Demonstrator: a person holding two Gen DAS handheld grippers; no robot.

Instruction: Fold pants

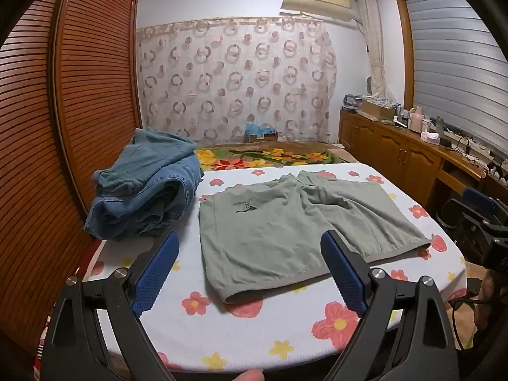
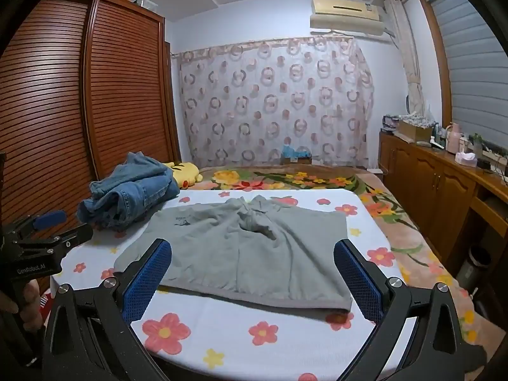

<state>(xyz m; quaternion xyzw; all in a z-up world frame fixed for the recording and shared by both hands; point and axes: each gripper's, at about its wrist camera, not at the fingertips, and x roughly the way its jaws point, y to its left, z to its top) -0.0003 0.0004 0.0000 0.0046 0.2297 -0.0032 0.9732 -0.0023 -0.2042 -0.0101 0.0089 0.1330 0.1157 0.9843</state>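
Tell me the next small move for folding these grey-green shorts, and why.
Probably lower both grippers to the near hem and pinch its corners. The grey-green cotton shorts lie flat and unfolded on the flowered white cloth, while the left gripper and right gripper hang open above, holding nothing.

shorts (image 1: 285, 222) flat on bed (image 1: 254, 333), jeans pile (image 1: 149, 190) left

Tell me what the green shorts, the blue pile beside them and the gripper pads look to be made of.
Green shorts: soft matte knit, probably cotton jersey; fine wrinkles, ribbed hems.
Blue pile: mostly denim; visible seams, faded wash.
Left gripper pads: blue, dimpled, likely rubber or plastic.
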